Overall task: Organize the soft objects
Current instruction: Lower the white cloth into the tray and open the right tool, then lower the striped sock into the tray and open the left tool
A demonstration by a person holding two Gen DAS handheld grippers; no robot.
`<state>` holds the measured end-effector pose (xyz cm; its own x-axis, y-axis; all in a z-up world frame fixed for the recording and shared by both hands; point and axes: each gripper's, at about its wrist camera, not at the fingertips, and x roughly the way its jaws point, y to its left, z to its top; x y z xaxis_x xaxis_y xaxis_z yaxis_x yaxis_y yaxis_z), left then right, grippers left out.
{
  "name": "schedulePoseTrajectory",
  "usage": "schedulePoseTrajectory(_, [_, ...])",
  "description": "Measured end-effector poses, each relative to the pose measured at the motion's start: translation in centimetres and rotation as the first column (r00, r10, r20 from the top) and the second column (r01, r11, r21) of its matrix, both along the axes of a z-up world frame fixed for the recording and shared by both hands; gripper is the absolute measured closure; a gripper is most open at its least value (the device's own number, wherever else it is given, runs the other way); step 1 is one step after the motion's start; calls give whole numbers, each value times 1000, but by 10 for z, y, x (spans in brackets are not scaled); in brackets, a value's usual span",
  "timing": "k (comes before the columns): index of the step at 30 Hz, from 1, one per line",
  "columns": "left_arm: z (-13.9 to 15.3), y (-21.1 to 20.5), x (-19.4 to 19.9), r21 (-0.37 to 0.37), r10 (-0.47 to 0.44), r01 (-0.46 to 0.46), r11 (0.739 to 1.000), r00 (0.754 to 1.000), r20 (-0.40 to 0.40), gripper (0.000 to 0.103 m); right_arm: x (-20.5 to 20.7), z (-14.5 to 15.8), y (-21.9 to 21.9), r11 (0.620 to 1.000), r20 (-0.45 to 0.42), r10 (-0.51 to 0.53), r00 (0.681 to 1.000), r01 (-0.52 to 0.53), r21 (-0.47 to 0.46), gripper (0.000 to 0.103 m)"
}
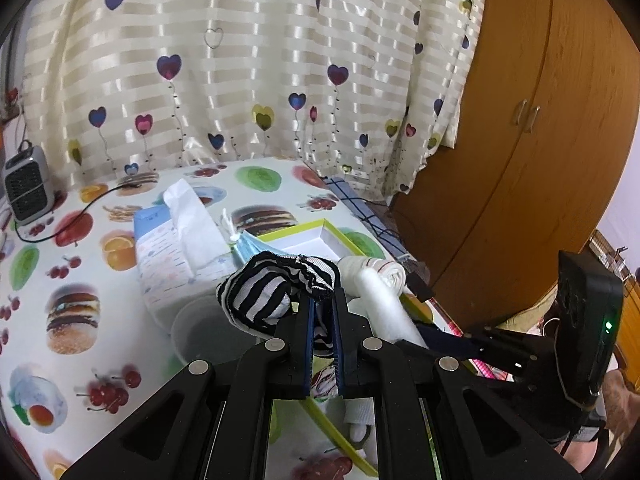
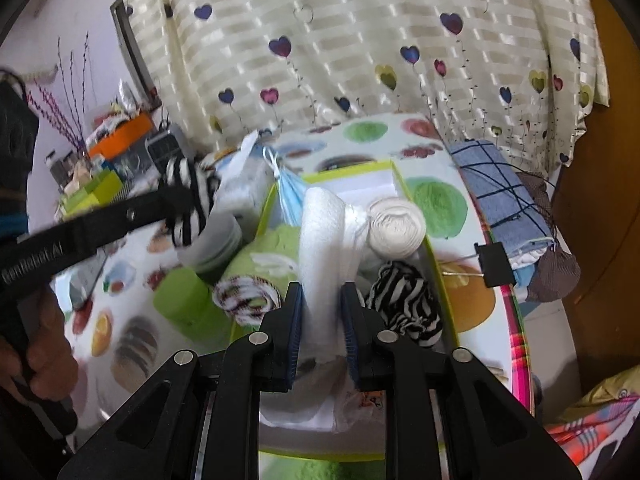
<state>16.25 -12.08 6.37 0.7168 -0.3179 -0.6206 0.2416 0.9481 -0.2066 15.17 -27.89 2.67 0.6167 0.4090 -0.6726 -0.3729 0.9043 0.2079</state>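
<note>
Fruit-print table (image 1: 80,272): left gripper (image 1: 322,300) clamps bunched black-and-white striped sock (image 1: 264,292).

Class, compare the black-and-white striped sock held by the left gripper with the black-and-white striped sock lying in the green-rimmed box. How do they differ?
The striped sock in the left gripper is pinched and lifted clear of the table; the striped sock in the green-rimmed box lies loose, ungripped. The held one hangs beside the box; the other sits right of the white foam roll, which the right gripper grips. Both are crumpled, with black-and-white stripes.
</note>
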Motion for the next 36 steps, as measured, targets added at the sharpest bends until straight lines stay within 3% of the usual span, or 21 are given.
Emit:
schedulePoseTrajectory(5, [-3,-4,8,-1,-4,4,1000,1000,-13,95,-5,3,-3,1000,40,-3,999,4,-20,65])
schedulePoseTrajectory(15, [-8,-19,24,1,-18,18,1000,999,-30,95,-15,15,-21,998,92,-41,995,37,43,65])
schedulePoseTrajectory(22, [-21,-28,45,-2,-11,11,1000,998,-69,95,-13,12,-34,996,82,-74,994,69,63,65])
schedulePoseTrajectory(24, [-23,-28,48,-5,-8,8,1000,998,-70,92,-13,11,-36,995,78,-77,994,72,68,65])
schedulePoseTrajectory(26, [-27,-28,53,-13,-9,8,1000,997,-80,78,-13,10,-38,995,74,-79,994,74,71,65])
schedulePoseTrajectory(29, [-29,-27,55,-18,-3,1,1000,996,-85,67,-11,9,-38,995,72,-77,994,72,76,65])
schedulePoseTrajectory(36, [-19,-18,47,-30,11,-12,999,999,-53,64,-10,9,-38,994,71,-77,995,71,79,65])
